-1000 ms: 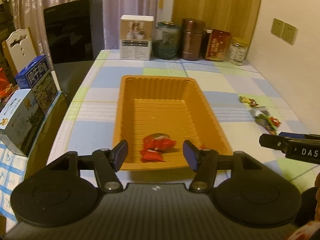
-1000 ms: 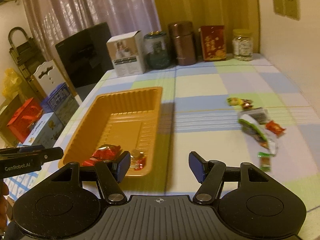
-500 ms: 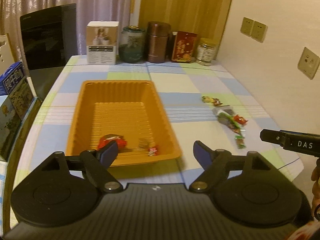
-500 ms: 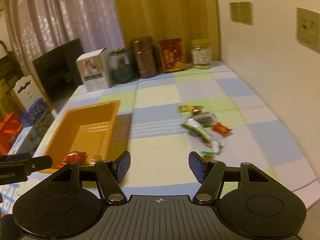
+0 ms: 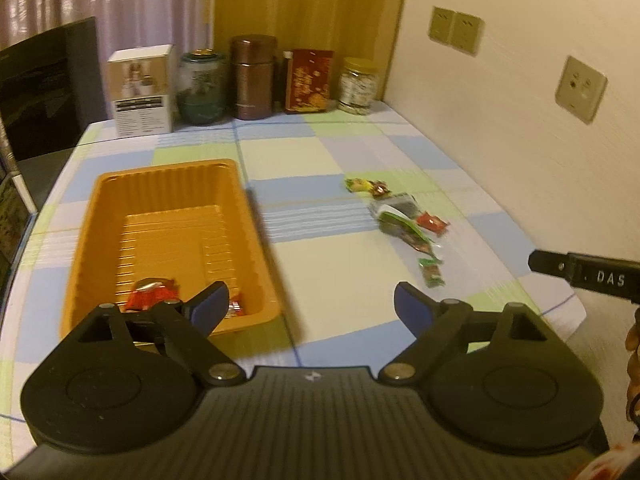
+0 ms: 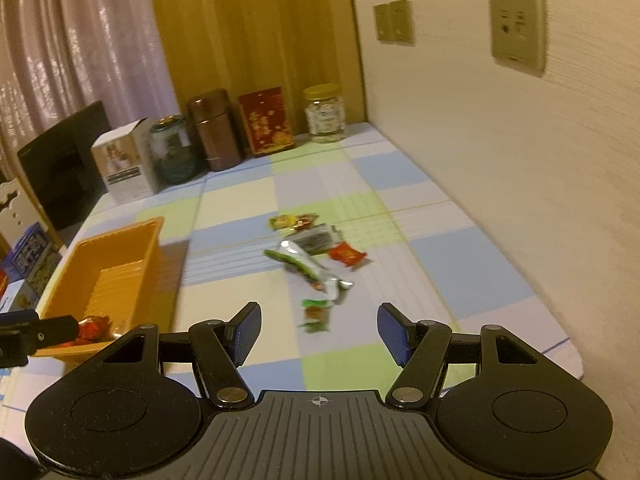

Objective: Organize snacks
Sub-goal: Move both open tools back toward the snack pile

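Observation:
An orange tray sits on the checked tablecloth at the left, with red-wrapped snacks at its near end; it also shows in the right wrist view. Several loose snack packets lie on the table to the right, seen too in the right wrist view. A small green packet lies nearest. My left gripper is open and empty, near the tray's right front corner. My right gripper is open and empty, just short of the green packet.
A white box, a glass jar, a brown canister, a red tin and a small jar line the table's far edge. A wall with sockets runs along the right. A dark chair stands at the left.
Both grippers have swung right, from over the tray toward the loose packets. The left jaws have opened wider. The right gripper has come closer to the green packet.

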`<state>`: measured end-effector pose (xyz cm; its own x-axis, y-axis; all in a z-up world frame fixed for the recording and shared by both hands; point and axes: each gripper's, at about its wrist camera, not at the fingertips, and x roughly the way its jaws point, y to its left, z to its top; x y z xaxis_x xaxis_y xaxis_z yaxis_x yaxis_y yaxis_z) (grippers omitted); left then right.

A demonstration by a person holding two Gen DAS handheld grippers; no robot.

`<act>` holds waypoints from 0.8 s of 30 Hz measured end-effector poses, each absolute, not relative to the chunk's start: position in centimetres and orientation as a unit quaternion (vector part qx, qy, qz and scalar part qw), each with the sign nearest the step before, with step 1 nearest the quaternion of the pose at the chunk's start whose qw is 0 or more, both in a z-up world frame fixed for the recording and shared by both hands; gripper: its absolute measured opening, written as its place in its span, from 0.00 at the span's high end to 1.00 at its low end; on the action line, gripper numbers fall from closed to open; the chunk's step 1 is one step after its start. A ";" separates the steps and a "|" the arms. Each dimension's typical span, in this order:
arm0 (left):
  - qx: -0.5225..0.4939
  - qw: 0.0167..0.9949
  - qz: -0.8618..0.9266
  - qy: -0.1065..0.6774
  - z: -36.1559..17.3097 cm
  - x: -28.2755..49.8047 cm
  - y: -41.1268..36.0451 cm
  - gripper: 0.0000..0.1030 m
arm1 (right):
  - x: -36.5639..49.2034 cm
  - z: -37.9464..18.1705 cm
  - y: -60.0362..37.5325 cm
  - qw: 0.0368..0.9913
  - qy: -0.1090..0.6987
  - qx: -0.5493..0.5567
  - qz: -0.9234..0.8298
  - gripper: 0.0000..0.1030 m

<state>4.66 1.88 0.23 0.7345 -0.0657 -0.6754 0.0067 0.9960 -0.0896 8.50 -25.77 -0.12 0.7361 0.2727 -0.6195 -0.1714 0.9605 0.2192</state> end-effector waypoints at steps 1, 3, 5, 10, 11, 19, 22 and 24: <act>-0.038 0.930 -0.023 0.366 0.1 4.9 1.4 0.14 | 8.5 -0.2 -26.1 0.929 0.343 0.075 0.117 0.37; -0.036 0.928 -0.029 0.369 -0.2 5.5 0.7 0.14 | 8.9 -0.3 -26.8 0.929 0.343 0.077 0.113 0.37; -0.035 0.926 -0.034 0.373 -0.5 6.1 -0.1 0.14 | 9.2 -0.5 -27.2 0.929 0.345 0.078 0.110 0.37; -0.031 0.924 -0.052 0.376 -1.4 7.8 -2.1 0.13 | 10.2 -1.5 -28.2 0.926 0.352 0.080 0.110 0.37; -0.032 0.924 -0.055 0.377 -1.6 8.2 -2.5 0.13 | 10.4 -1.7 -28.4 0.926 0.353 0.081 0.110 0.37; -0.039 0.915 -0.079 0.393 -4.1 11.4 -5.7 0.13 | 12.3 -3.4 -30.1 0.921 0.365 0.079 0.109 0.37; -0.042 0.912 -0.087 0.399 -5.2 12.5 -6.8 0.13 | 13.2 -4.2 -30.9 0.919 0.371 0.081 0.107 0.37; -0.054 0.910 -0.099 0.399 -6.0 13.4 -7.3 0.13 | 13.7 -4.5 -31.3 0.918 0.372 0.081 0.107 0.37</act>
<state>13.36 -7.30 -5.97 0.6615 -0.2225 -0.7162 0.1366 0.9748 -0.1766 13.73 -31.27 -4.53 0.7001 0.2574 -0.6660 -0.1370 0.9639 0.2285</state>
